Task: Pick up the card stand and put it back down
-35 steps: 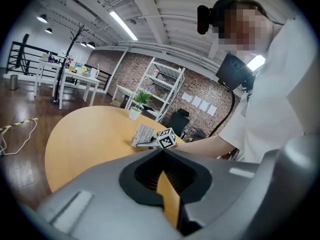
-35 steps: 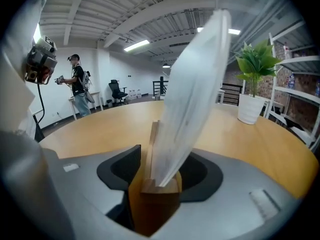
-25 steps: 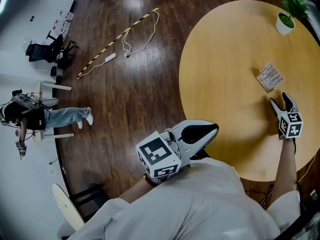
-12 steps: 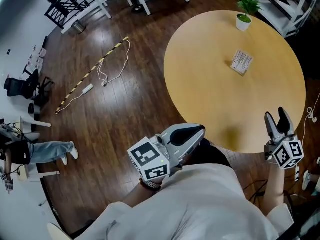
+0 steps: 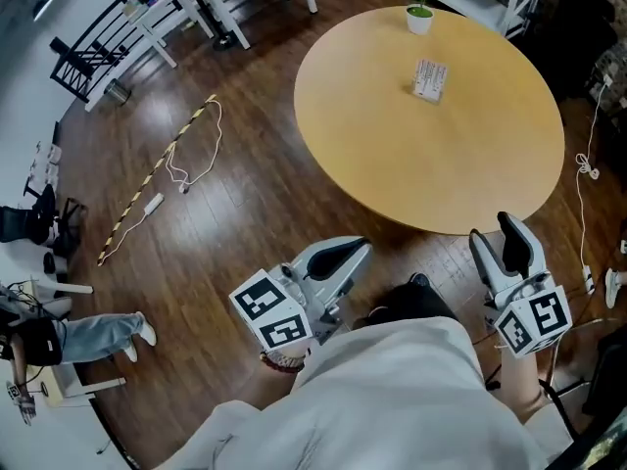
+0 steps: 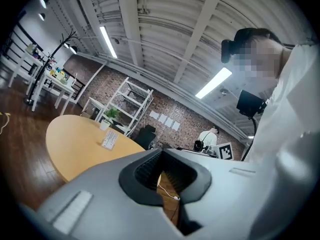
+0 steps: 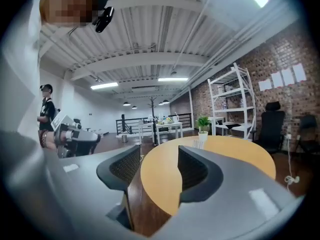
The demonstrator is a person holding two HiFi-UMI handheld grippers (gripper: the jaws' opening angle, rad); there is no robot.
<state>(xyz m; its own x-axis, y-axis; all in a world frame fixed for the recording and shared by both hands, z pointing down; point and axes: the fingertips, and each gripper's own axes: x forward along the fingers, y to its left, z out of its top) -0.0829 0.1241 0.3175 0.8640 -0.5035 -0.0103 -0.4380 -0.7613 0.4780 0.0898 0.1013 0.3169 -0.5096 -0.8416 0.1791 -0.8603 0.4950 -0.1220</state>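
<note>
The card stand [image 5: 429, 79], a small white printed card, stands on the round wooden table [image 5: 421, 164] near its far side, with nothing touching it. Both grippers hang off the table, close to my body. My left gripper [image 5: 359, 248] points toward the near table edge with its jaws together and nothing in them. The left gripper view [image 6: 161, 168] has the card stand [image 6: 109, 139] far off. My right gripper [image 5: 496, 233] is closing, with a gap left and nothing between its fingers [image 7: 159, 170]. Past its right finger the card stand [image 7: 198, 144] barely shows.
A potted plant [image 5: 421, 6] sits at the table's far edge. A striped bar and white cable [image 5: 162, 169] lie on the dark wood floor. White tables and a black rack [image 5: 147, 18] stand at the back left. A person [image 5: 59, 336] sits far left.
The right gripper has pulled back from beside the card stand, off the table toward my body, and its jaws have narrowed. The table now looks farther away. The card stand stays put.
</note>
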